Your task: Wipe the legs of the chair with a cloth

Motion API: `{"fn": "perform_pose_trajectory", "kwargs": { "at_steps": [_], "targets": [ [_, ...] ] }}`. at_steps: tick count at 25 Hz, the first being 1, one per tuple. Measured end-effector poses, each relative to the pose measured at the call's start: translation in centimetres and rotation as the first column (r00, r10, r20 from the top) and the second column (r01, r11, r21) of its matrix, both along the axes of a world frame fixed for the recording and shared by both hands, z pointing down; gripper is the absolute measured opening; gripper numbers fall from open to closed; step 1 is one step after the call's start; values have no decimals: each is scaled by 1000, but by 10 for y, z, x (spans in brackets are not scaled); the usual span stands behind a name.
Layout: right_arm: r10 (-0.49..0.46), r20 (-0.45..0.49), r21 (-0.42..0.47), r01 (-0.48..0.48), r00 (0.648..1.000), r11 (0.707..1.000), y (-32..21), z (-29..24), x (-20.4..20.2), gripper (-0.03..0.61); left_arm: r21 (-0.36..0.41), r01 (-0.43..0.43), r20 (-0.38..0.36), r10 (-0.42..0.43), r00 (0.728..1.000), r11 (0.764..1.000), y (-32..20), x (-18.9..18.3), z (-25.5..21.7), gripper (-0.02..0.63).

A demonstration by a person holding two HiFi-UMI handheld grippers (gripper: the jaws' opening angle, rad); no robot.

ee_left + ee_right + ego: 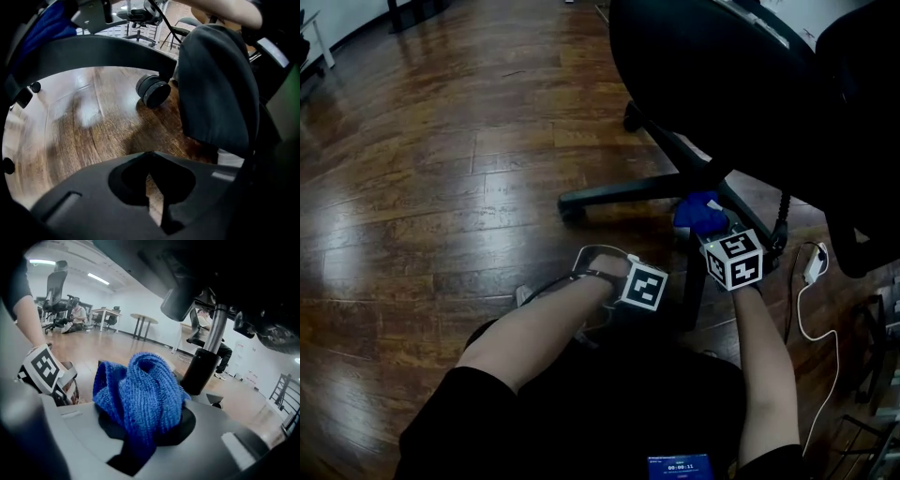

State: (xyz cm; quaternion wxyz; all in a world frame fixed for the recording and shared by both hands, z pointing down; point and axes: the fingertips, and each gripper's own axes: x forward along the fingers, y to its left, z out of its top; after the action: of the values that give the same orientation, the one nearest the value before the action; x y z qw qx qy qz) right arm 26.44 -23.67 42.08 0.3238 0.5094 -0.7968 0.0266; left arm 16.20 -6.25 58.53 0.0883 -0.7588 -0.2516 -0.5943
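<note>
Jaws on your right gripper [140,439] are clamped on the blue knitted cloth [140,390], which bunches up above them. Your left gripper [154,201] has its jaws closed together and holds nothing.

From your head camera, the black chair [722,56] hides most of its own column. You can see only that the cloth sits low down by the column's foot, where the legs meet, with the right gripper just on your side of it. The left gripper hangs to the left of the column, nearer to you, over the wooden floor [441,187].

Your right gripper view alone shows the column [206,357] itself. It stands upright just behind the cloth and to its right, but you cannot tell whether cloth and column touch. That view also catches the left gripper's marker cube, well to the left of the column.

Your left gripper view alone shows a caster [153,90] at the end of a chair leg [93,54] that arches across the top of the picture.

Only the head camera shows the white cable [814,267] lying on the floor to the right of the column.
</note>
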Motion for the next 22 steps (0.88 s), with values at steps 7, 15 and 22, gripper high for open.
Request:
{"fn": "perform_pose_trajectory", "kwargs": {
  "at_steps": [7, 15, 22],
  "targets": [
    [-175, 48, -159, 180, 983, 971, 106, 33, -32, 83, 39, 30, 1, -31, 1000, 999, -2, -3, 3, 0],
    [-343, -8, -285, 327, 939, 901, 185, 58, -51, 83, 35, 39, 4, -40, 999, 999, 3, -3, 4, 0],
    [-192, -95, -141, 178, 977, 974, 68, 32, -24, 81, -12, 37, -11, -37, 999, 999, 2, 1, 2, 0]
  ]
}}
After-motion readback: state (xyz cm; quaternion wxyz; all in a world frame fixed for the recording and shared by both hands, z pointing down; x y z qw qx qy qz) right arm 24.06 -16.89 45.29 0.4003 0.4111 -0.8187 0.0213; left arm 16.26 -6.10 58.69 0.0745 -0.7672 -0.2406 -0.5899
